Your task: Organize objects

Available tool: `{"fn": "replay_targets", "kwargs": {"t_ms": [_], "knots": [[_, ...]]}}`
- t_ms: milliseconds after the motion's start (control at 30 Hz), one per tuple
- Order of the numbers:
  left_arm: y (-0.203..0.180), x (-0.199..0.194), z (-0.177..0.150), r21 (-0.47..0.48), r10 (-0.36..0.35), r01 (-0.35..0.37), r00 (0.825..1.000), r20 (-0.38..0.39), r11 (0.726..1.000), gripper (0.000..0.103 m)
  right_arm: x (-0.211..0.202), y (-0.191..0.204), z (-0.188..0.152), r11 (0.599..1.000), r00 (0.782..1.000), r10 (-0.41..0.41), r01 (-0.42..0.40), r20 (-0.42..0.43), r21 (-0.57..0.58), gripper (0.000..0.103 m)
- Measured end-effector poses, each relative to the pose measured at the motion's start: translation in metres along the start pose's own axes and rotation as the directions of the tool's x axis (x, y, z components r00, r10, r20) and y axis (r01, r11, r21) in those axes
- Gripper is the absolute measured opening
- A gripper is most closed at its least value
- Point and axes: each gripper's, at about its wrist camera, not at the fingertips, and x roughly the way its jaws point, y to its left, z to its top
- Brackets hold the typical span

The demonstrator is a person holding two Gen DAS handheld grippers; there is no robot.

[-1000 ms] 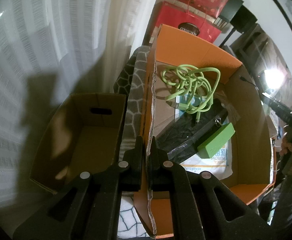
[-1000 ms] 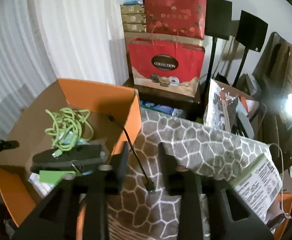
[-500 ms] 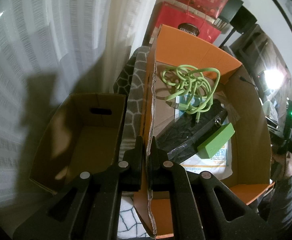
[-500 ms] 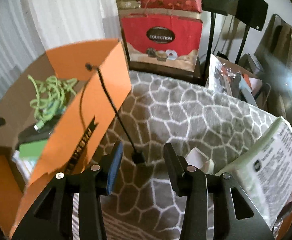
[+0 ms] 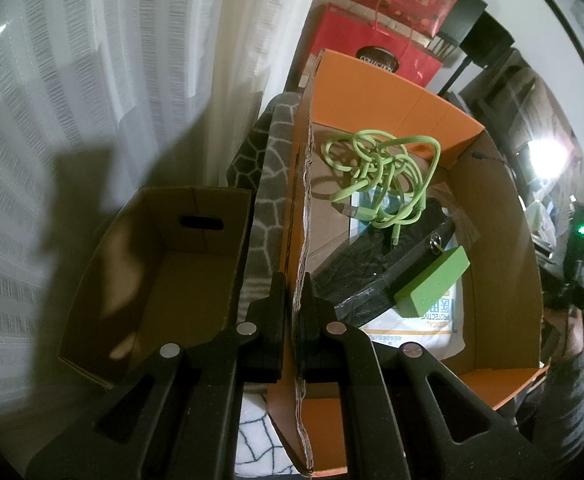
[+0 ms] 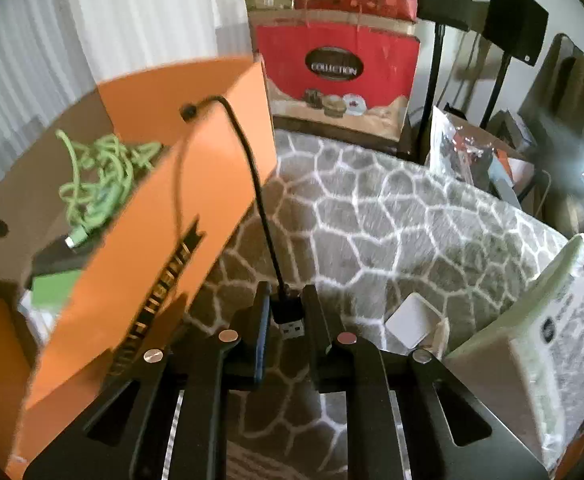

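Main risk: the right hand-held gripper [image 6: 286,312] has just been closing and now pinches only the USB plug [image 6: 288,312] of the black cable [image 6: 252,176], whose far end hooks over the rim of the orange box [image 6: 164,216], so a lift could snag there, tug the box or slip the plug out. The left hand-held gripper [image 5: 292,312] is pressed together on the box's left wall, so a hard pull could tear the cardboard. The cable is thin, stiff-looking and arched, running from the rim down to the plug just above the patterned cloth [image 6: 391,208].
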Motion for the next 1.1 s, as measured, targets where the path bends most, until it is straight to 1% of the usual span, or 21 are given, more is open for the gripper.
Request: {"fn": "replay_targets", "kwargs": {"t_ms": [133,300,467,667,867,1033,1100], "knots": [[0.0,0.0,0.0,-0.002,-0.001,0.001,1.0,0.0,1.0,0.005,-0.022,-0.001,0.014,1.0,0.999,0.005,-0.005,0.047,0.001,0.013],[0.0,0.0,0.0,-0.002,-0.001,0.001,1.0,0.0,1.0,0.005,-0.053,0.007,0.035,0.999,0.994,-0.006,0.01,0.108,-0.032,0.006],[0.0,0.0,0.0,-0.001,-0.001,0.001,1.0,0.0,1.0,0.005,-0.074,0.018,0.054,0.998,0.99,-0.009,0.018,0.143,-0.059,0.006],[0.0,0.0,0.0,-0.001,-0.001,0.001,1.0,0.0,1.0,0.005,-0.092,0.042,0.072,0.996,0.985,0.04,-0.025,0.168,-0.088,0.006],[0.001,0.0,0.0,-0.002,-0.002,0.001,1.0,0.0,1.0,0.005,-0.088,0.079,0.081,0.99,0.987,0.052,-0.031,0.15,-0.138,0.006],[0.0,0.0,0.0,0.0,0.0,0.0,1.0,-0.001,1.0,0.005,-0.074,0.1,0.082,0.986,0.987,0.101,-0.084,0.122,-0.141,0.006],[0.0,0.0,0.0,-0.002,0.0,0.0,1.0,0.0,1.0,0.005,-0.067,0.105,0.081,0.986,0.987,0.113,-0.098,0.114,-0.132,0.009]]}}
